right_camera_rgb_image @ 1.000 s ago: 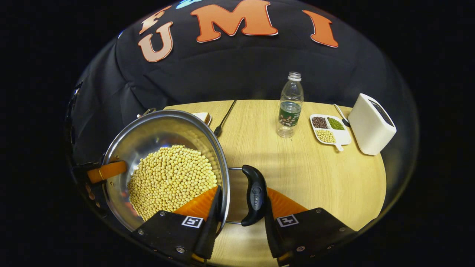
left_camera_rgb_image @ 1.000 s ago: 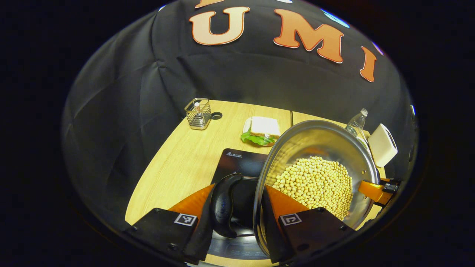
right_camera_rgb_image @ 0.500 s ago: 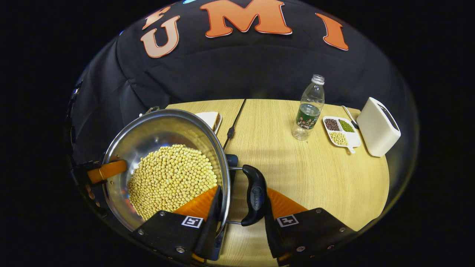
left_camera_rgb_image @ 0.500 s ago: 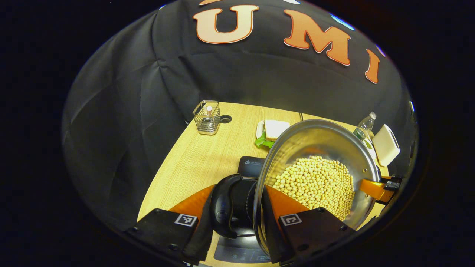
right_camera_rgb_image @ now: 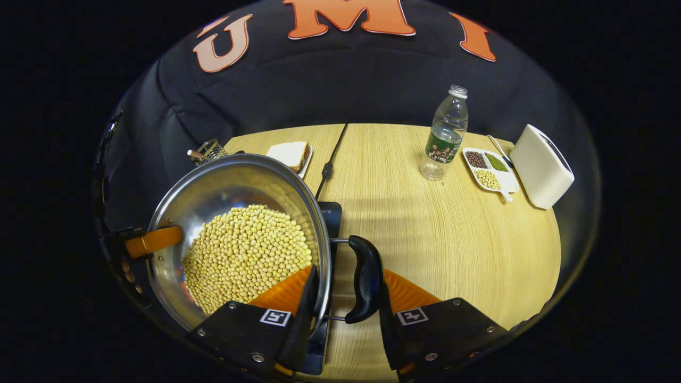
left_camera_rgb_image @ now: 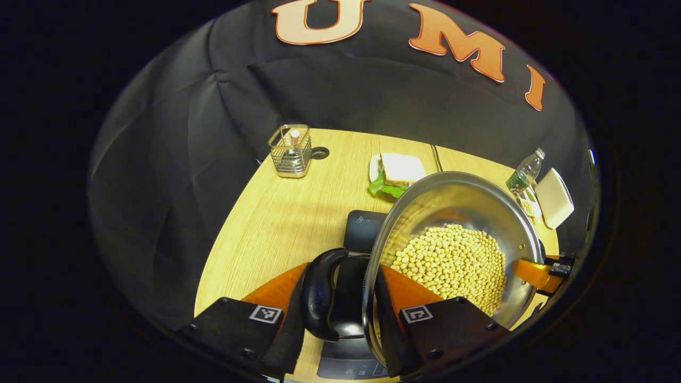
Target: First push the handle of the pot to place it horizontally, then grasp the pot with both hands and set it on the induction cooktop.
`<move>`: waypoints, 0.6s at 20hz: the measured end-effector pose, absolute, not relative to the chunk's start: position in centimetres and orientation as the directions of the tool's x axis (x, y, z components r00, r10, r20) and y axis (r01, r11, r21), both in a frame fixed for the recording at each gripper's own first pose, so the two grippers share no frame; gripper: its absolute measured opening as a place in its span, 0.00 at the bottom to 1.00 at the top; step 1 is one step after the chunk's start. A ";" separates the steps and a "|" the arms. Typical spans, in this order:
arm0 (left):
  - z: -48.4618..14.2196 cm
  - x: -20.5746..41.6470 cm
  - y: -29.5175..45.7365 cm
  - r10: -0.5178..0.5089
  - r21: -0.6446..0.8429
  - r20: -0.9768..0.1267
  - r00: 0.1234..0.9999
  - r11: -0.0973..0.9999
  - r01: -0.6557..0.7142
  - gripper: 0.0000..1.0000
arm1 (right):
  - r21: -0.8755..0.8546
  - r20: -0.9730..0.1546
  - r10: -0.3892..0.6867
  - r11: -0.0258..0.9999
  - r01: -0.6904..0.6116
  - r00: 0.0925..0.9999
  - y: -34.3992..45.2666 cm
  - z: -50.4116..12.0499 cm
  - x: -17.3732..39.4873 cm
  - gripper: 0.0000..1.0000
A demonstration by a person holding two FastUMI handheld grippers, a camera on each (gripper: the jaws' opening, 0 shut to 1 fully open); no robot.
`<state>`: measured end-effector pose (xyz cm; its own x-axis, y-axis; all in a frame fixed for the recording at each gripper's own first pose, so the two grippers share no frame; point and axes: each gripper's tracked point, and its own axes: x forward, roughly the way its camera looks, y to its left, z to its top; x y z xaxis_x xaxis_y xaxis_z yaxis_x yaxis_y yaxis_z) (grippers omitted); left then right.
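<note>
You are in the carrying step: the pot [left_camera_rgb_image: 452,250], full of beans, hangs above the worktop [right_camera_rgb_image: 436,234] with the induction cooktop [left_camera_rgb_image: 367,229] under it. Your left hand-held gripper [left_camera_rgb_image: 340,314] clamps the near rim and handle [left_camera_rgb_image: 319,298]; your right hand-held gripper [right_camera_rgb_image: 346,308] clamps the opposite handle [right_camera_rgb_image: 364,279]. Next, lower both evenly, centred over the cooktop, then let go.
</note>
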<state>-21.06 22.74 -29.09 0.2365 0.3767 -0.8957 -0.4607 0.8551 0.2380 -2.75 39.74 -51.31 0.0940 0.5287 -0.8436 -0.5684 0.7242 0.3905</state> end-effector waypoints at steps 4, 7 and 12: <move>-30.2 -20.9 22.7 0.345 0.223 -0.911 0.226 0.873 -0.433 0.67 | 0.382 -0.857 0.508 0.737 -0.557 0.085 39.7 -51.1 -2.9 0.58; -30.6 -20.8 22.8 0.323 0.211 -0.924 0.204 0.877 -0.431 0.67 | 0.378 -0.865 0.497 0.738 -0.559 0.070 39.7 -50.9 -3.1 0.58; -30.0 -20.9 23.6 0.336 0.213 -0.919 0.205 0.862 -0.460 0.69 | 0.384 -0.852 0.515 0.736 -0.558 0.093 40.3 -50.2 -1.7 0.54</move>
<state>-20.86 23.64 -29.97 0.2049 0.3365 -0.9191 -0.4597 0.8621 0.2131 -1.66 40.30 -50.21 0.0931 0.5148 -0.8522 -0.5580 0.7359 0.3836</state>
